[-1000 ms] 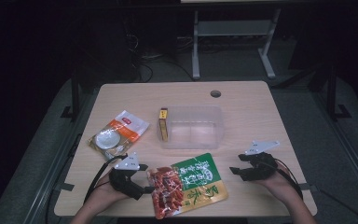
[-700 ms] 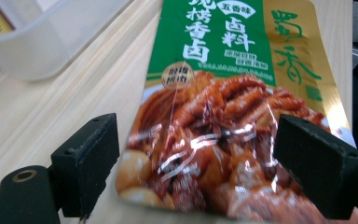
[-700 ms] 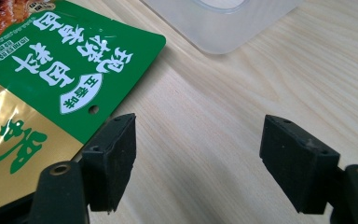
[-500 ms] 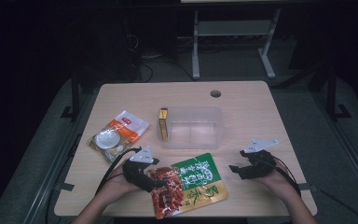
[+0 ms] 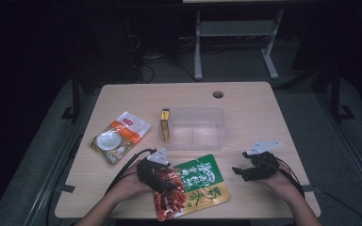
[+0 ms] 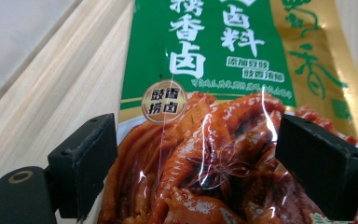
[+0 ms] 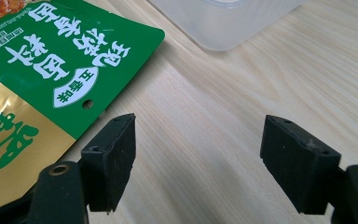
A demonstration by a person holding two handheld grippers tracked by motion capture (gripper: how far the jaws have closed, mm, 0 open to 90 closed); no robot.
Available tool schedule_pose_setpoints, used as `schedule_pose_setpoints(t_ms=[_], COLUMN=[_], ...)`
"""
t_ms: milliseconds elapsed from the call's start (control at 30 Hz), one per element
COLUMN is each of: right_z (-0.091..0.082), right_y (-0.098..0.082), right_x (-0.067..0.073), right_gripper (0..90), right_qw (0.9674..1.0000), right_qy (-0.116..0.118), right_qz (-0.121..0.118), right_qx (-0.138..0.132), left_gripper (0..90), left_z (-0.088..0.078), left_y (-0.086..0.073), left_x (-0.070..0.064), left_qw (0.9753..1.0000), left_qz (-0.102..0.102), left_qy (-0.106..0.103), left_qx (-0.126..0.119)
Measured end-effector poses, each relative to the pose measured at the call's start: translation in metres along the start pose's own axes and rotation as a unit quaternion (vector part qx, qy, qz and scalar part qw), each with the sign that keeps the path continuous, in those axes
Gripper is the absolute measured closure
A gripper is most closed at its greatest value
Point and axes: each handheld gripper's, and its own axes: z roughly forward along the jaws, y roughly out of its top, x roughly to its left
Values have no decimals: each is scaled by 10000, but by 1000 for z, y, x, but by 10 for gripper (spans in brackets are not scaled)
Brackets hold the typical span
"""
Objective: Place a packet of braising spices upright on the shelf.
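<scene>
As the left gripper (image 6: 193,154) slides in from the packet's left edge, its wide jaws now straddle the green seasoning packet (image 5: 195,183), flat at the table's (image 5: 264,103) near edge. Right gripper (image 7: 198,161), jaws just widened, empty beside it. Grasp looks imminent.

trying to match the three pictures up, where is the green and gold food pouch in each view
High view: green and gold food pouch at the near table edge, between the hands.
Left gripper view: pouch straight ahead, running between the open jaws.
Right gripper view: pouch at upper left.
Shared landmark: clear plastic tub, also in the right gripper view.
</scene>
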Motion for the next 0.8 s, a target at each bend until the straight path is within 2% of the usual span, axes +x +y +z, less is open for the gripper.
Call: schedule_pose_setpoints(t_ms=[233,567,667,800], right_z=[1,1,1,1], right_y=[0,0,0,0], right_x=[1,1,1,2], right_gripper=[270,270,271,270], right_qw=[10000,10000,10000,9999], right_qy=[60,67,70,83], right_qz=[-23,-19,-26,-11], right_qx=[41,44,48,58], left_gripper=[114,115,152,280], left_z=[5,7,6,2], left_y=[-1,-3,-3,-3], left_x=[0,-2,-4,-3], left_qw=[10000,9999,9998,9996], left_qz=[-23,93,167,214], left_qy=[34,103,142,166], left_qx=[1,-21,10,35])
